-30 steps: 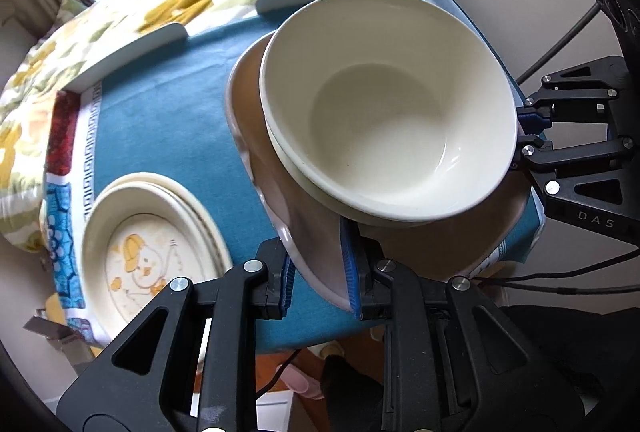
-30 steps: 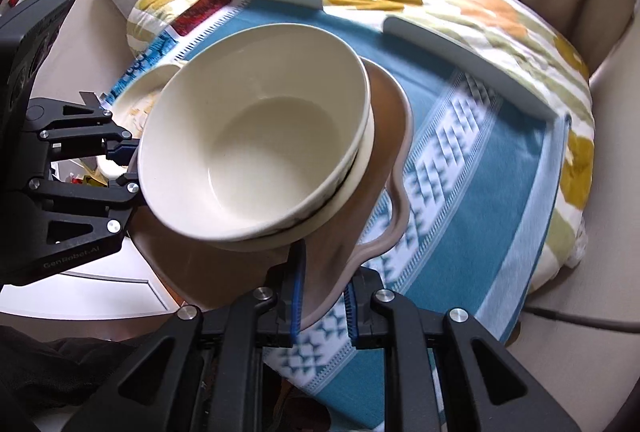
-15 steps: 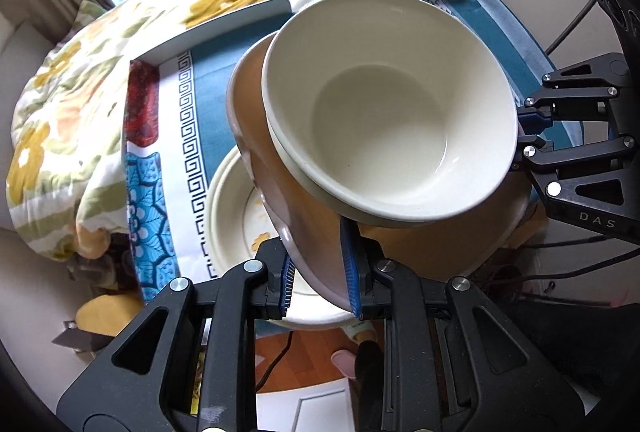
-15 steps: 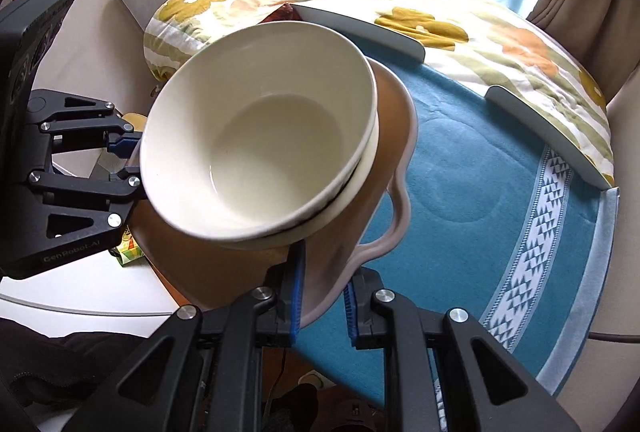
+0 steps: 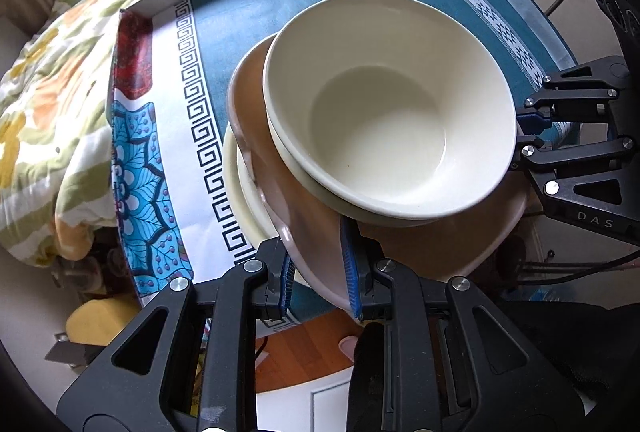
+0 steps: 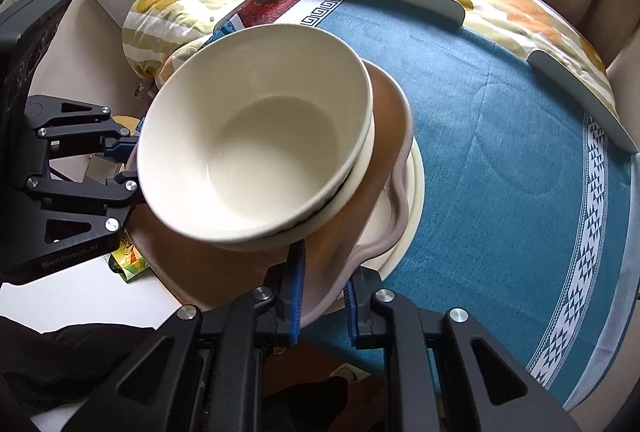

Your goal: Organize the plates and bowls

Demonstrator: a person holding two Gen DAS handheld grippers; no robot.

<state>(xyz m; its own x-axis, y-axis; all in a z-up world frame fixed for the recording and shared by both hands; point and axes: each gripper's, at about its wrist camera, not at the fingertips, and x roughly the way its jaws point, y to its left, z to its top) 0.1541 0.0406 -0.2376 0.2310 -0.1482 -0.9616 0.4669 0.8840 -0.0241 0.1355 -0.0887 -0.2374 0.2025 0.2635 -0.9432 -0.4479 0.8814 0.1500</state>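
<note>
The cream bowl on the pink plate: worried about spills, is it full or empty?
Empty. Both wrist views show the cream ceramic bowl with a bare, clean bottom, nested in a second bowl on the pink scalloped plate.

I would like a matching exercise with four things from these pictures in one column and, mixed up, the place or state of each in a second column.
1. cream bowl
2. brown plate
3. cream plates
4. blue cloth

a. covers the table
b. gripped at its rim by both grippers
c. lie on the cloth, below the carried stack
d. sits highest in the carried stack

Pairs: 1-d, 2-b, 3-c, 4-a
</note>
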